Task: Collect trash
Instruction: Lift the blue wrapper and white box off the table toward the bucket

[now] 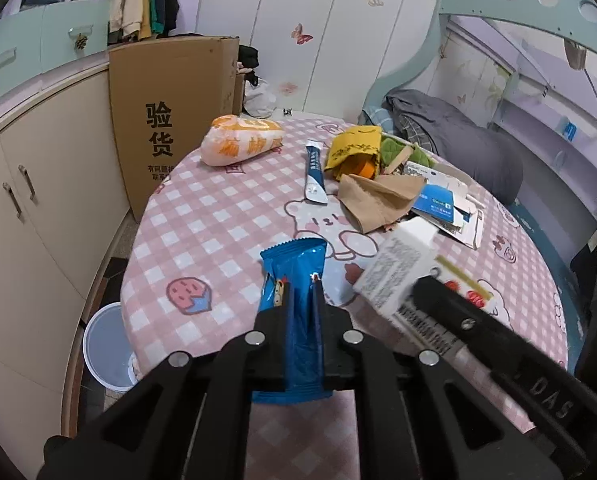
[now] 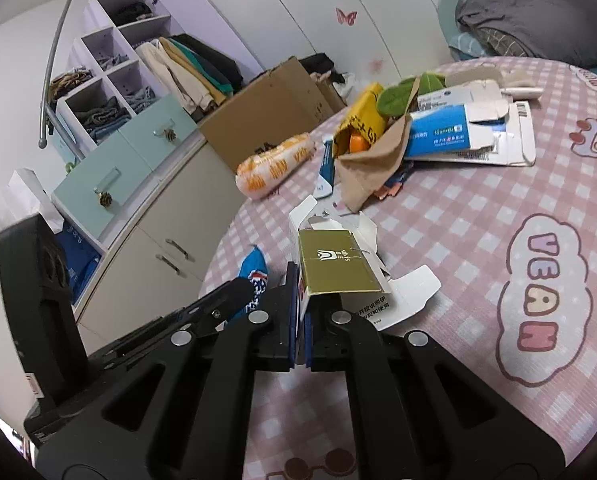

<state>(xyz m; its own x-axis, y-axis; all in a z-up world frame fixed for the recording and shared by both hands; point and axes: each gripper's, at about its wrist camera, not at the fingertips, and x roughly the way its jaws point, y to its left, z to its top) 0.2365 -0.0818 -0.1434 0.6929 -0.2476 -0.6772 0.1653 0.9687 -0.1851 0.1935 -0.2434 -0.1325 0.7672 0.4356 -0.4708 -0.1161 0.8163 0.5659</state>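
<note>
A round table (image 1: 218, 216) under a pink checked cloth with cartoon prints fills the middle of the room, with a tall cardboard box (image 1: 170, 120) standing against its far left edge and a white bin (image 1: 104, 346) on the floor beside it. Toward the far side lies a heap of trash (image 2: 418, 132): flattened blue-and-white cartons, a brown paper bag, a yellow pouch, plus an orange-and-white packet (image 1: 240, 140) lying apart. The right gripper (image 2: 301, 312) is clamped on a torn white-and-gold carton (image 2: 340, 272) at the table's near edge. The left gripper (image 1: 300, 312) is clenched on a blue snack wrapper (image 1: 294, 280), held upright above the cloth.
</note>
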